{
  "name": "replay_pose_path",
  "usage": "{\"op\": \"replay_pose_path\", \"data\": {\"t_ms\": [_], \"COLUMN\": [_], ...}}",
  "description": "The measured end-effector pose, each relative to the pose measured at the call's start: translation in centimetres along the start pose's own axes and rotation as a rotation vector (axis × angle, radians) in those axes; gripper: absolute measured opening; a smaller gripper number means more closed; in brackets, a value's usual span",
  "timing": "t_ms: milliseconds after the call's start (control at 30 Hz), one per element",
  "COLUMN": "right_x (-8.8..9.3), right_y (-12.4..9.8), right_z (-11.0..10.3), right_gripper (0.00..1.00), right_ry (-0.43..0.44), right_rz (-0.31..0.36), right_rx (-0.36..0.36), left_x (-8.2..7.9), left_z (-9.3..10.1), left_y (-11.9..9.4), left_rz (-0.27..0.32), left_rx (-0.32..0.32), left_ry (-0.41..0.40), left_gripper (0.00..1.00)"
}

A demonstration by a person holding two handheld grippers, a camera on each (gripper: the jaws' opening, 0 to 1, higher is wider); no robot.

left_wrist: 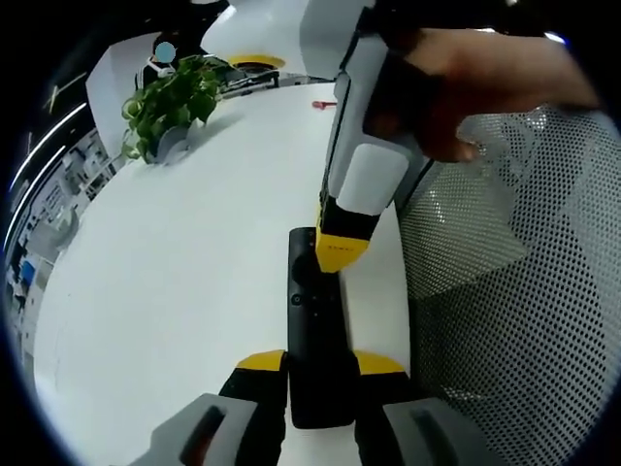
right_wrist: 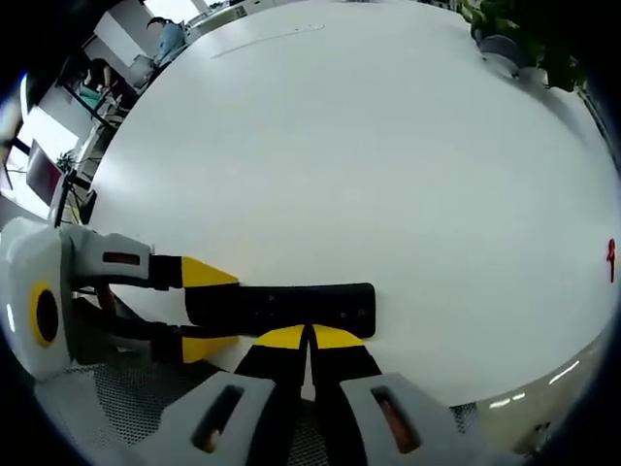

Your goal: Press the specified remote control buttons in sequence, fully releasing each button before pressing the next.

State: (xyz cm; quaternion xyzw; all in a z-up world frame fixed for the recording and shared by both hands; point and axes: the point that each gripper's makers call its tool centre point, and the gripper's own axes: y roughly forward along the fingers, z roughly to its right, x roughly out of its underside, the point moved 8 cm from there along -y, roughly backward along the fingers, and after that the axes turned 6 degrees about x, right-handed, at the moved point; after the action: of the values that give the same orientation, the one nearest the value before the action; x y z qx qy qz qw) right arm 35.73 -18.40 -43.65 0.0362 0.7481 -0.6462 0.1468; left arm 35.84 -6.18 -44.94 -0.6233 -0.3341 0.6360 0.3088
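A black remote control (left_wrist: pixel 312 311) lies along the edge of a white table (left_wrist: pixel 184 252). My left gripper (left_wrist: pixel 320 364) is shut on its near end, one yellow-tipped jaw on each long side. My right gripper (left_wrist: pixel 340 249), held by a hand (left_wrist: pixel 475 78), comes down from above with its yellow tip on the remote's upper button area. In the right gripper view the right gripper (right_wrist: pixel 309 337) is shut, its tips together and resting on the remote (right_wrist: pixel 291 303). The left gripper (right_wrist: pixel 206 309) clamps the remote's left end.
A potted green plant (left_wrist: pixel 170 102) stands at the far side of the table, and is also seen at the plant (right_wrist: pixel 529 39). A small red item (left_wrist: pixel 323 104) lies far off. A grey mesh chair (left_wrist: pixel 514 291) sits close beside the table edge.
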Motion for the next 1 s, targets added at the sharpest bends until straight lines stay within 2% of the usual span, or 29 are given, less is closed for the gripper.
{"op": "replay_pose_path", "data": {"t_ms": [133, 300, 467, 567, 633, 733, 900, 1000], "right_x": [-0.07, -0.08, -0.01, -0.13, -0.43, -0.60, -0.50, -0.36], "right_y": [0.03, -0.03, -0.11, -0.21, -0.61, -0.79, -0.70, -0.68], "right_z": [0.02, 0.02, 0.05, 0.09, 0.16, 0.37, 0.32, 0.37], "right_gripper": [0.00, 0.00, 0.00, 0.00, 0.00, 0.00, 0.00, 0.00], "right_ry": [-0.003, -0.003, 0.019, 0.028, 0.040, 0.058, 0.071, 0.072], "right_rz": [-0.003, -0.004, -0.011, -0.011, 0.017, 0.033, 0.024, 0.009], "right_rx": [0.004, 0.003, -0.007, -0.018, -0.022, -0.028, -0.036, -0.030], "left_x": [-0.14, -0.56, -0.44, -0.31, -0.20, -0.18, -0.21, -0.17], "left_z": [0.13, 0.39, 0.16, 0.09, -0.04, -0.07, 0.14, 0.41], "left_y": [-0.02, 0.09, 0.09, 0.13, 0.14, 0.13, 0.20, 0.19], "left_rz": [-0.005, -0.007, 0.004, 0.013, 0.017, 0.022, 0.024, 0.035], "left_rx": [-0.007, -0.028, -0.029, -0.029, -0.020, -0.017, -0.001, 0.052], "left_ry": [0.042, 0.225, 0.158, 0.082, 0.032, 0.025, 0.017, -0.040], "left_gripper": [0.25, 0.26, 0.25, 0.25, 0.25, 0.25, 0.25, 0.24]}}
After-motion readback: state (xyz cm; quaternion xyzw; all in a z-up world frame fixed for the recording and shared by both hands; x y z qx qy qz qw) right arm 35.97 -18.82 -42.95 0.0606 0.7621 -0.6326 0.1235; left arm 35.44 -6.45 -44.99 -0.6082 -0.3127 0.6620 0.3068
